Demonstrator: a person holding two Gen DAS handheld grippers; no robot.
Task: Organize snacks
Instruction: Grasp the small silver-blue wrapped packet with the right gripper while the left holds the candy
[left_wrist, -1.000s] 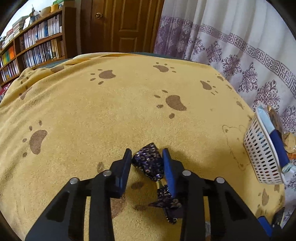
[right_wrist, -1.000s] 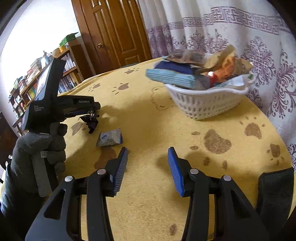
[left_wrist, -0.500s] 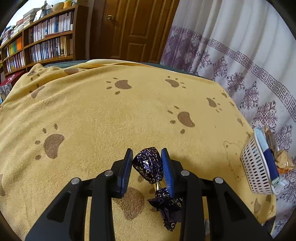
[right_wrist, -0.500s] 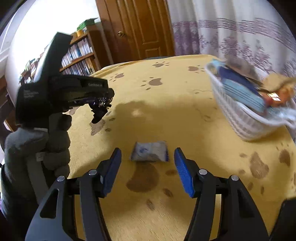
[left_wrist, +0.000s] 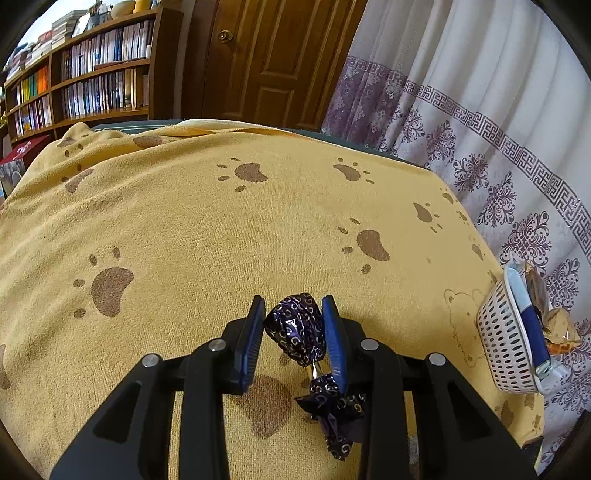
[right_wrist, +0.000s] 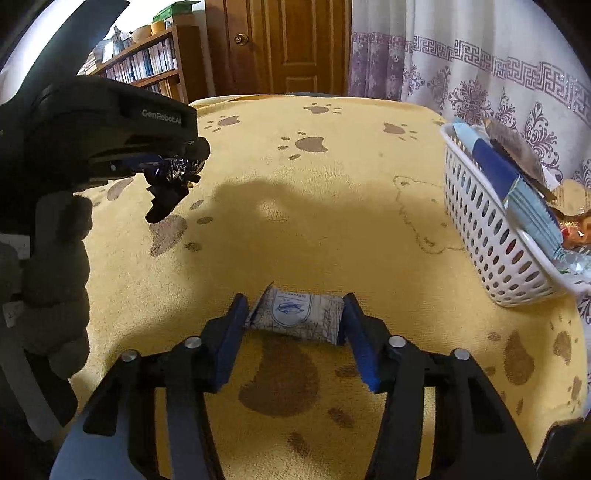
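A: Yellow terry cloth (left_wrist: 221, 229) with brown paw prints covers the whole table, and a patterned purple-and-white curtain (left_wrist: 498, 122) hangs along its far side beside a wooden door (left_wrist: 273, 59) and a bookshelf (left_wrist: 92, 85).

B: And the white perforated basket (right_wrist: 491, 236)?

A: It sits near the table's right edge, tilted in the right wrist view, with several packets already in it, among them a blue one (right_wrist: 495, 166).

B: What does the left claw (left_wrist: 294, 325) hold?

A: Its 2 blue pads are pressed together on a purple foil-wrapped candy (left_wrist: 297, 332), pinching the rounded body; the twisted tail of the wrapper hangs below the right pad. In the right wrist view that claw (right_wrist: 173, 166) is lifted clear of the cloth, gripped by a grey gloved hand (right_wrist: 55, 280), and the candy (right_wrist: 168, 184) dangles above its own shadow.

B: And the right claw (right_wrist: 293, 314)?

A: Its jaws are closing with 1 small pale packet (right_wrist: 297, 314) printed with a blue emblem between them. That packet lies flat on the cloth, just above a large brown paw print. The left pad meets the packet's crimped end, and the right pad is at its other end; whether they press it yet, A cannot tell.
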